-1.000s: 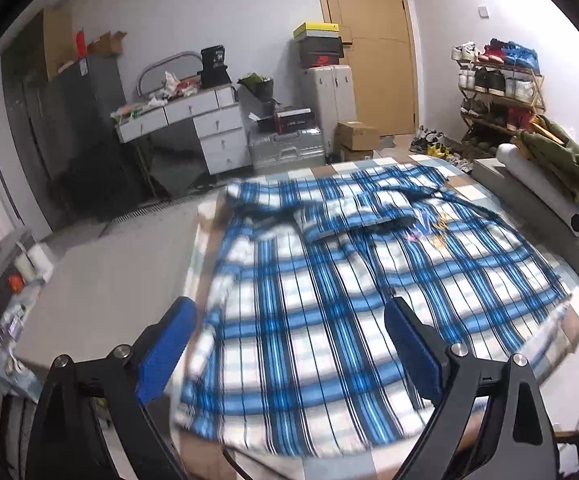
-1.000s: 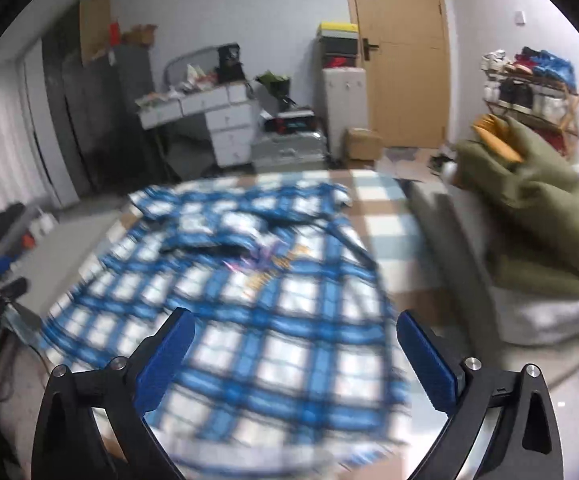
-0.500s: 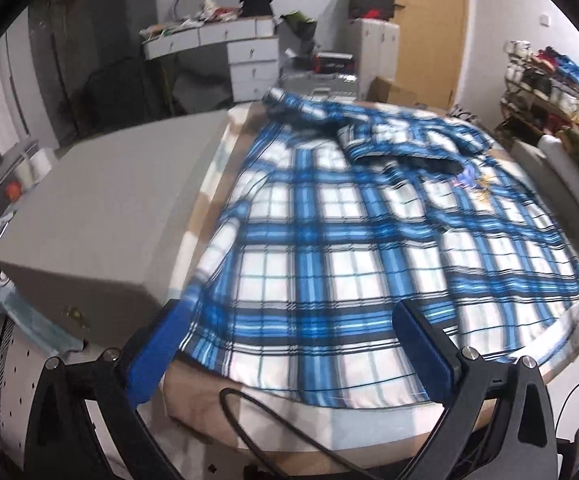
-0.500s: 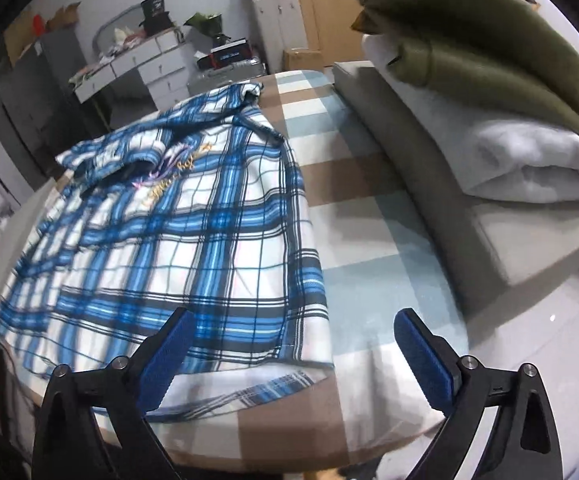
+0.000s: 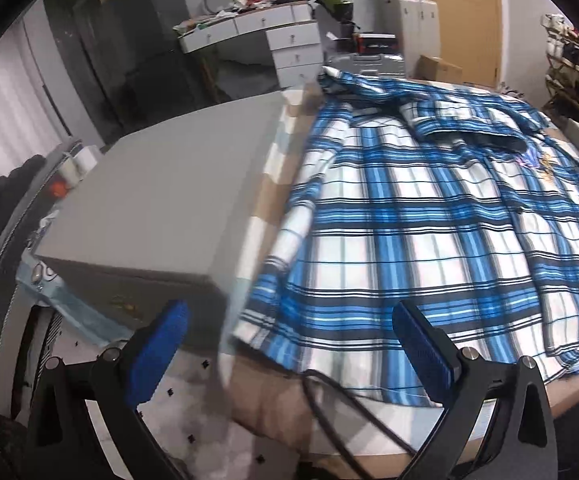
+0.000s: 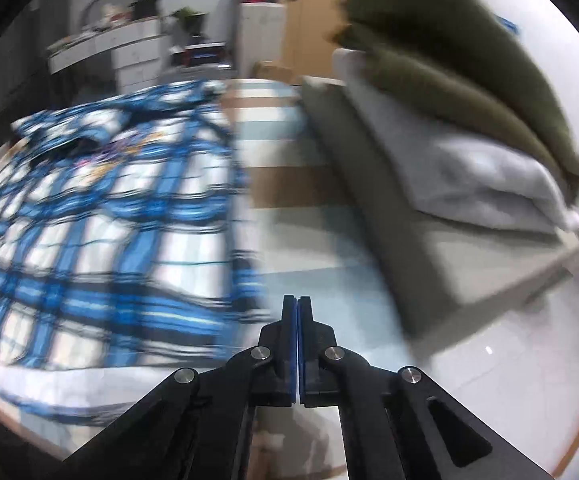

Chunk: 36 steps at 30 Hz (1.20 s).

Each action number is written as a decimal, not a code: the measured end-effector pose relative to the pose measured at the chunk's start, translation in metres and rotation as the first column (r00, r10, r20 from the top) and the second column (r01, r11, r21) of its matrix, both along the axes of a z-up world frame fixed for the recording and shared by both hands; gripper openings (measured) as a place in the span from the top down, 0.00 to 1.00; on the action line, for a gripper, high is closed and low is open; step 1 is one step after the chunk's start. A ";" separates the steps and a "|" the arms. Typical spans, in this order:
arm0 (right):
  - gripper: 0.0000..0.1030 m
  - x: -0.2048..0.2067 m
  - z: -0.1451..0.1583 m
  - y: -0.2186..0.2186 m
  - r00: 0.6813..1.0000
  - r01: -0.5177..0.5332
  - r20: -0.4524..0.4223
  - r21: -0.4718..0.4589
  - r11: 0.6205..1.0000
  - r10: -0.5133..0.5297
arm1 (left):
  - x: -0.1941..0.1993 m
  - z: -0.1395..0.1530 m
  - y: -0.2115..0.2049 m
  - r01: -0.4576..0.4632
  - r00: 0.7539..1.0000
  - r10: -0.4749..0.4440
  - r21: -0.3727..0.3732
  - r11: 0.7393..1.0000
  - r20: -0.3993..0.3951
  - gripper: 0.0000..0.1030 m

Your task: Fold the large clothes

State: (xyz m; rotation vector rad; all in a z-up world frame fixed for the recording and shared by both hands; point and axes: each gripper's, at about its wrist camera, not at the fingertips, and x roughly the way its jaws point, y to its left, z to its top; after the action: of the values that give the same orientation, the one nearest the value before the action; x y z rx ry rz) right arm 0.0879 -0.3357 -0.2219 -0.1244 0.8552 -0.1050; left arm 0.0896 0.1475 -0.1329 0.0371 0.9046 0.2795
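Note:
A large blue-and-white plaid shirt [image 5: 409, 220] lies spread flat on a checked bed cover [image 5: 273, 184], collar at the far end. My left gripper [image 5: 289, 320] is open, its blue pads wide apart just above the shirt's near left hem corner, not touching it. In the blurred right wrist view the shirt [image 6: 89, 220] fills the left half. My right gripper [image 6: 297, 308] has its jaws closing fully, pads pressed together just right of the shirt's near right corner, over the cover [image 6: 289, 208]. I see no cloth between them.
A grey block [image 5: 161, 200] borders the bed's left side. A black cable [image 5: 349, 400] runs over the near edge. Right of the bed a grey cushion [image 6: 389, 220] carries a white folded blanket [image 6: 481, 184] and an olive garment [image 6: 449, 60]. A cluttered desk [image 5: 281, 40] stands behind.
Both grippers have dropped and tilted down toward the shirt's near hem corners. The right gripper's jaws, wide apart before, have come together. The left stays open.

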 end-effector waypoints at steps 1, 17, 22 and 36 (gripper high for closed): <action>1.00 -0.002 0.002 -0.009 1.000 0.011 -0.001 0.059 0.998 -0.011 | -0.001 0.001 0.002 -0.005 1.000 0.005 0.004 1.000 -0.003 0.03; 0.42 -0.003 0.007 0.023 0.990 -0.134 0.064 0.260 0.956 0.122 | -0.003 -0.007 0.058 0.048 0.999 -0.051 -0.272 0.961 -0.003 0.03; 0.42 -0.005 0.003 0.029 0.989 -0.147 0.051 0.228 0.963 0.139 | 0.007 -0.020 0.064 0.078 0.992 -0.106 -0.326 0.942 -0.070 0.31; 0.44 0.002 -0.004 0.017 0.987 -0.132 -0.041 0.356 0.925 0.157 | 0.013 0.003 0.065 0.191 0.971 -0.237 -0.497 0.846 -0.031 0.98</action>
State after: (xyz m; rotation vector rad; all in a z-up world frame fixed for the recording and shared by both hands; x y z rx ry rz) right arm 0.0901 -0.3187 -0.2264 0.1470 0.9185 0.1934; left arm 0.1028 0.2125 -0.1295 -0.3239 1.0324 -0.1715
